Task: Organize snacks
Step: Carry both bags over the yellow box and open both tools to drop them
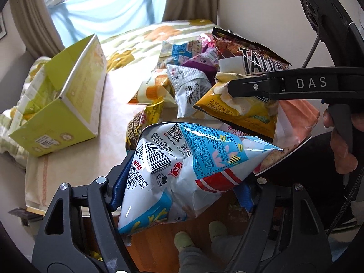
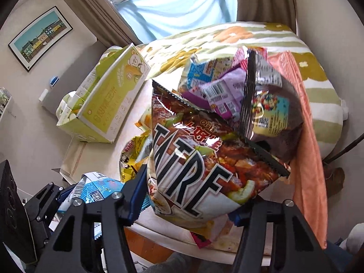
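Note:
My left gripper [image 1: 182, 191] is shut on a light-blue and white snack bag [image 1: 182, 163] and holds it above the table's near edge; the bag also shows in the right wrist view [image 2: 95, 191]. My right gripper [image 2: 191, 207] is shut on a dark brown bag with big white letters [image 2: 204, 166], held over the snack pile; the same gripper [image 1: 232, 88] reaches in from the right in the left wrist view. A heap of snack bags [image 1: 191, 77] lies on the table. An open yellow-green cardboard box [image 1: 68, 97] stands at the left, also seen in the right wrist view [image 2: 109, 104].
The cream table [image 1: 109, 122] carries the box and the pile. A flowered blanket [image 2: 227, 38] lies behind it, an orange cloth [image 2: 304, 122] at the right. A window with a blue curtain [image 1: 109, 4] is at the back. Wooden floor and the person's feet [image 1: 200, 234] are below.

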{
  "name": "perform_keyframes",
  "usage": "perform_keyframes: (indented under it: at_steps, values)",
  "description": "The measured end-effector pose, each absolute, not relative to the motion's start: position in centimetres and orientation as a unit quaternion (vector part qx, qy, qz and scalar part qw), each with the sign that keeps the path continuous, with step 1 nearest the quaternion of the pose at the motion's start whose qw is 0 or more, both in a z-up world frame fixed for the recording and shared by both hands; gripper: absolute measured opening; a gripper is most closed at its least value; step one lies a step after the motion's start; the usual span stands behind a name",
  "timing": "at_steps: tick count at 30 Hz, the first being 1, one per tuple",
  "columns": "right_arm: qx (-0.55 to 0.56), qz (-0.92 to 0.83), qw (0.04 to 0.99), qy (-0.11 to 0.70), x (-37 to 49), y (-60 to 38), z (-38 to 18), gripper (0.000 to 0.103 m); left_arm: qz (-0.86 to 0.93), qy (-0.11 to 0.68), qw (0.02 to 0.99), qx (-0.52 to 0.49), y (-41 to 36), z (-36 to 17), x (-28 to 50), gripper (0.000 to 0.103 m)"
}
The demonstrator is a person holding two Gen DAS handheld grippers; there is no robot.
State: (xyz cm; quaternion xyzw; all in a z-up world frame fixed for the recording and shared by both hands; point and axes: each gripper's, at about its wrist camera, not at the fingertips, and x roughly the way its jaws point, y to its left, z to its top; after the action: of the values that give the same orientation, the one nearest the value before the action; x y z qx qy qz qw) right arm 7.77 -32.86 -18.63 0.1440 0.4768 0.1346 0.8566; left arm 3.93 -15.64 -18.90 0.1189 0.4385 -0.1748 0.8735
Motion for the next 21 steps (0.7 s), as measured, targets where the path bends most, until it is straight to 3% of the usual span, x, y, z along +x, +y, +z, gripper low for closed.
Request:
perform_keyframes:
  at_steps: [21]
  values:
    - [0.110, 0.165, 0.886, 0.420, 9.4, -30.1, -9.8, 0.050, -0.079, 0.346, 0.933, 0.062, -6.7, -8.3, 7.7, 0.074]
